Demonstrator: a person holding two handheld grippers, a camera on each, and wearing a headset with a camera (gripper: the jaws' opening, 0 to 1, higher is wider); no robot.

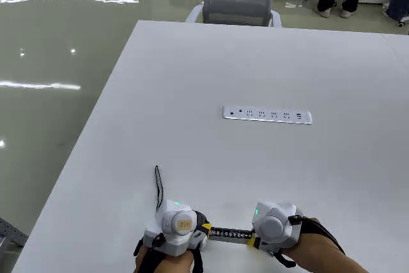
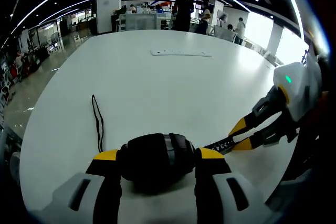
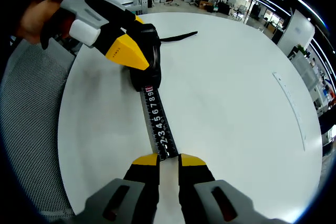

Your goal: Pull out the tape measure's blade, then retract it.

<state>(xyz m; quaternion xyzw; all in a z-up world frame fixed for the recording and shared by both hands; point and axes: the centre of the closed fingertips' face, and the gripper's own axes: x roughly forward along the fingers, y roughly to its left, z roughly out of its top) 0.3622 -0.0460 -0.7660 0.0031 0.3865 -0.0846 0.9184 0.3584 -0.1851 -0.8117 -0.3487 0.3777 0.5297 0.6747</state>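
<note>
The left gripper (image 2: 158,156) is clamping the black tape measure case (image 3: 143,80) between its jaws, low on the white table (image 1: 255,62) near the person's edge. The right gripper (image 3: 168,160) is pinching the tip of the blade (image 3: 157,119), which is spanning the short gap between the grippers. The wrist strap (image 2: 98,121) is lying beside the case.

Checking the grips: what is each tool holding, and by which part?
The left tool clamps the tape measure by the sides of its case; the right tool pinches the blade at its tip.
</note>
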